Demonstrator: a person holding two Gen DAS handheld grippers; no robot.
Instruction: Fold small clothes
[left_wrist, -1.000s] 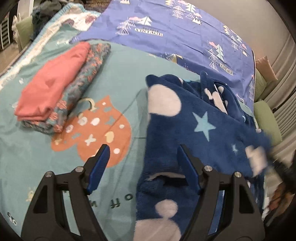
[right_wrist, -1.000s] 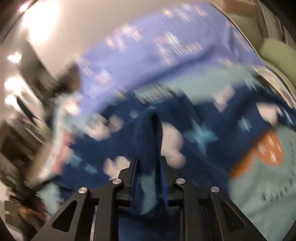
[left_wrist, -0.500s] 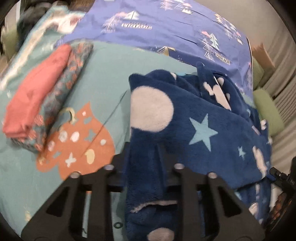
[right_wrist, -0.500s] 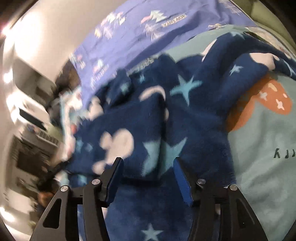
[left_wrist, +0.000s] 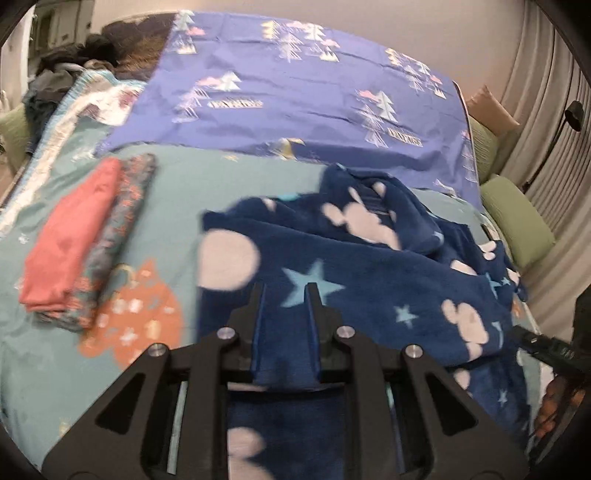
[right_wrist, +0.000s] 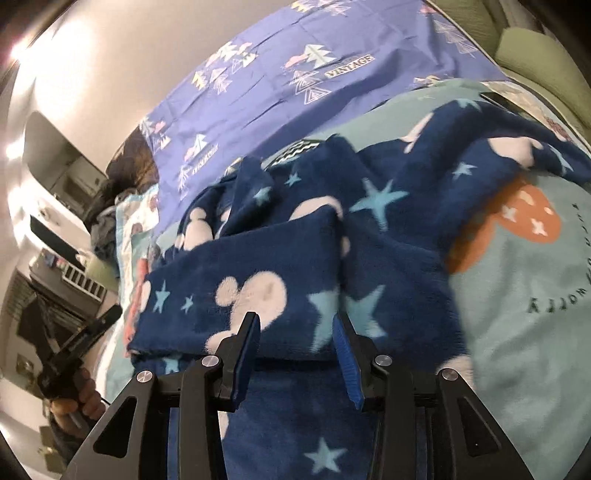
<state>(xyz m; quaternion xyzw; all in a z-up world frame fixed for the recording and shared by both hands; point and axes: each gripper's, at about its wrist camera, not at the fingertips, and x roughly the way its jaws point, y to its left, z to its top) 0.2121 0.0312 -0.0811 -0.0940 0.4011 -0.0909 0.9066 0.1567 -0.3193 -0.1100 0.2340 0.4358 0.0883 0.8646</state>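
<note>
Both fisheye views are evenly lit by soft indoor light, with black corners and strong bending at the rims. In the right wrist view, bright glare blooms on the wall (right_wrist: 55, 48) at upper left. The left wrist view is smeared by motion blur, worst on the fleece (left_wrist: 369, 288).

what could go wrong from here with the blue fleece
1. The right tongs are closing with fleece between them but not yet pinched, so that side could be missed while the left tongs pull a fold.
2. The fleece is bunched and layered near the purple sheet, so creases could get folded in.
3. Dragging it could nudge the folded stack.
</note>
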